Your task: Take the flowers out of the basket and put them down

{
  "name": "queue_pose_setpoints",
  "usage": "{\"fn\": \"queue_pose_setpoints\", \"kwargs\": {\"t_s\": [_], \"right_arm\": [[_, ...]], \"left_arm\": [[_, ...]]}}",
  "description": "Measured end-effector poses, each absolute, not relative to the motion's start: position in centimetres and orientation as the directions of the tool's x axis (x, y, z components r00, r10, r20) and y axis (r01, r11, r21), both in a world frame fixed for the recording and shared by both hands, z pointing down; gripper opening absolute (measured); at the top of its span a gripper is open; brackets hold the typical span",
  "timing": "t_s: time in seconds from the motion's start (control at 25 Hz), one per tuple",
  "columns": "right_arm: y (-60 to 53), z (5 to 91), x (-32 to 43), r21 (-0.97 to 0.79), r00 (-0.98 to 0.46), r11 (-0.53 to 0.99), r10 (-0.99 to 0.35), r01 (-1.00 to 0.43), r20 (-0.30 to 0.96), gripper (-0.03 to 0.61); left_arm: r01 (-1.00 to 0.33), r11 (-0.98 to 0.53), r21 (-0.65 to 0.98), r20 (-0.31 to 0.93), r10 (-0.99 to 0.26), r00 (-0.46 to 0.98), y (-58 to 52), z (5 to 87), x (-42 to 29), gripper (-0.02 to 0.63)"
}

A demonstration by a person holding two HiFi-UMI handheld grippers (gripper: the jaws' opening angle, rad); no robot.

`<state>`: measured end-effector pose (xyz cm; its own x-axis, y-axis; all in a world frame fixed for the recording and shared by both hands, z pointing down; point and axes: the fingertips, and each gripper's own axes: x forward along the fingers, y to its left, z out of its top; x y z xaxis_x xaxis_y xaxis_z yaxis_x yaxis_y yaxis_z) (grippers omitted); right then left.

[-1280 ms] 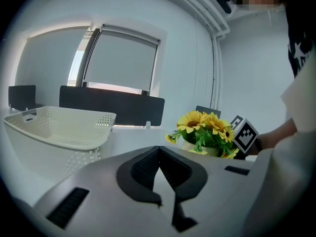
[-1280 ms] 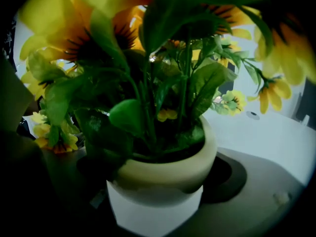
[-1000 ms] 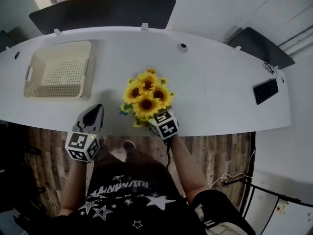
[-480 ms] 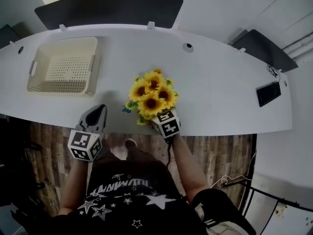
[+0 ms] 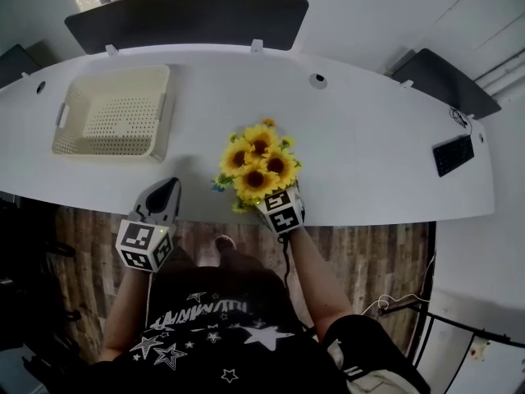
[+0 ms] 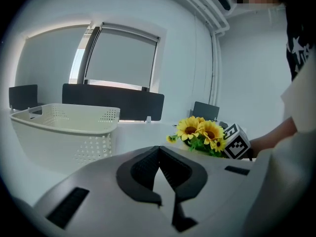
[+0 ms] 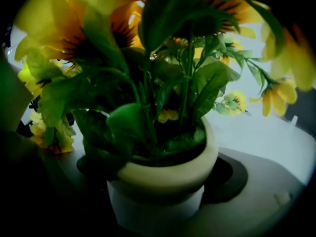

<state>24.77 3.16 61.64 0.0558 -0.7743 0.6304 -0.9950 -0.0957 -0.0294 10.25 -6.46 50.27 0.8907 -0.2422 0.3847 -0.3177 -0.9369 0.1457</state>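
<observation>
Right gripper view: pot [image 7: 163, 181] fills the frame, its base cut off by the lower edge. Flowers [image 7: 89, 38] up close are a yellow blur, cropped at the top. Left side is lost in shadow.

Head view: pot is hidden under the blooms and the right claw [image 5: 279, 203], whose jaws are also out of sight there. Can't tell whether the pot rests on the bench [image 5: 369, 154]. Black thing [image 5: 453, 153] at the far right is too small to name.

Left gripper view: basket [image 6: 64, 127] wall hides its inside, and its left end runs into the dark rim.
</observation>
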Motion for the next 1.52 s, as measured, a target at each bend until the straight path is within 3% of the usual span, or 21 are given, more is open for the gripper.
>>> {"fn": "queue_pose_setpoints", "kwargs": {"t_s": [0.28,0.56,0.92,1.52], "right_arm": [[3.4,61.8,25.4,0.002,0.127,-0.16,-0.777,-0.987,0.616,0.52],[6.4,62.0,25.5,0.002,0.263,-0.327,-0.756,-0.945,0.599,0.52],[10.5,61.4,21.1,-0.037,0.348,-0.463,-0.714,-0.885,0.608,0.519],[10.8,53.7,11.6,-0.192,0.48,-0.612,-0.746,-0.768,0.461,0.516]], "left_arm": [[-0.22,-0.964,0.151,0.392,-0.145,0.908,-6.3,50.1,9.9,0.009],[-0.163,-0.974,0.158,0.392,-0.09,0.916,-6.5,50.0,7.4,0.009],[-0.106,-0.976,0.19,0.362,-0.031,0.932,-6.0,49.5,3.9,0.009],[0.057,-0.981,0.183,0.241,0.101,0.965,-5.3,45.1,-4.0,0.009]]}}
